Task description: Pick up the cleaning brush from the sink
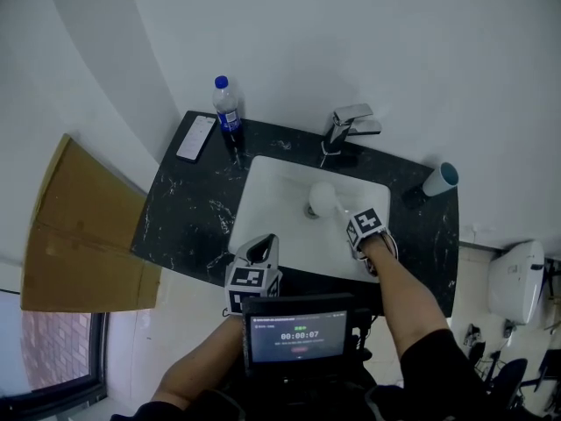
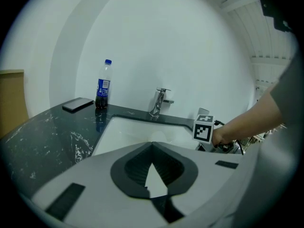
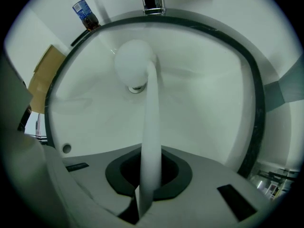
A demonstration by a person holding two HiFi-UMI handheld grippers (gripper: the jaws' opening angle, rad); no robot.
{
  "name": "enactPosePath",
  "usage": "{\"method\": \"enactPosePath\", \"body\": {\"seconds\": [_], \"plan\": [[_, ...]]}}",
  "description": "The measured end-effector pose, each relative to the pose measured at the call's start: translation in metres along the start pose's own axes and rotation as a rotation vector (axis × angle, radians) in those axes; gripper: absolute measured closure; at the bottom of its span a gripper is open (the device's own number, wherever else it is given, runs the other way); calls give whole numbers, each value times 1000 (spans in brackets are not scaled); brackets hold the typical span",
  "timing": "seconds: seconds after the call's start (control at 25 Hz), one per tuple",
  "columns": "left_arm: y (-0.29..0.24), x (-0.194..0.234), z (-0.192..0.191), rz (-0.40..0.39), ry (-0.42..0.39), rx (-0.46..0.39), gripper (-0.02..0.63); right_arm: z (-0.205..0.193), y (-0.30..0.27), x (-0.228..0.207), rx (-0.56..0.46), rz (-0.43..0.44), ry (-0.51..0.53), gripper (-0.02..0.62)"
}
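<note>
The cleaning brush has a round white head (image 1: 323,197) lying over the drain of the white sink (image 1: 280,191), and a long white handle (image 3: 151,127) that slants up from it. My right gripper (image 1: 352,220) points down into the basin at the right and is shut on that handle (image 3: 147,175); the head (image 3: 134,63) shows further along the jaws. My left gripper (image 1: 261,246) hovers over the sink's front left rim, apart from the brush. Its jaws (image 2: 152,167) are shut with nothing between them. The right gripper's marker cube (image 2: 204,128) shows in the left gripper view.
A chrome faucet (image 1: 346,130) stands behind the basin. On the black marble counter (image 1: 184,209) are a blue-capped bottle (image 1: 228,112), a flat phone-like device (image 1: 196,137) and, at the right, a cup (image 1: 438,181). Cardboard (image 1: 79,226) leans at the left. A screen (image 1: 298,336) sits below.
</note>
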State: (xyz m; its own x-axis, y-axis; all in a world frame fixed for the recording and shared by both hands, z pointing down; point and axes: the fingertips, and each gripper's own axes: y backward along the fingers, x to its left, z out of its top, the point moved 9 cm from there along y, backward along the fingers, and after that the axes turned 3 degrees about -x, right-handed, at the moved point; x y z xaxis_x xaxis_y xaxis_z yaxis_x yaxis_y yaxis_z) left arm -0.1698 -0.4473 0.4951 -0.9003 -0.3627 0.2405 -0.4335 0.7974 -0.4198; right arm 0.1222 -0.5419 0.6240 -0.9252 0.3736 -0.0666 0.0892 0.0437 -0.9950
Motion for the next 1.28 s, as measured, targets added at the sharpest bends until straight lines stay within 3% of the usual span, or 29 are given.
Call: {"method": "enactPosePath", "body": {"seconds": [0.32, 0.64, 0.84, 1.0, 1.28], "plan": [[31, -6, 5, -53, -22, -48, 604, -16, 56, 23, -183, 87, -25, 569], [60, -19, 2, -117, -37, -69, 604, -59, 132, 52, -407, 164, -13, 569], [95, -75, 1, -120, -62, -125, 604, -124, 177, 55, -541, 215, 47, 569], [132, -132, -12, -70, -96, -168, 604, -184, 205, 45, -645, 247, 100, 569], [206, -223, -52, 11, -104, -217, 604, -303, 241, 34, -762, 216, 221, 569]]}}
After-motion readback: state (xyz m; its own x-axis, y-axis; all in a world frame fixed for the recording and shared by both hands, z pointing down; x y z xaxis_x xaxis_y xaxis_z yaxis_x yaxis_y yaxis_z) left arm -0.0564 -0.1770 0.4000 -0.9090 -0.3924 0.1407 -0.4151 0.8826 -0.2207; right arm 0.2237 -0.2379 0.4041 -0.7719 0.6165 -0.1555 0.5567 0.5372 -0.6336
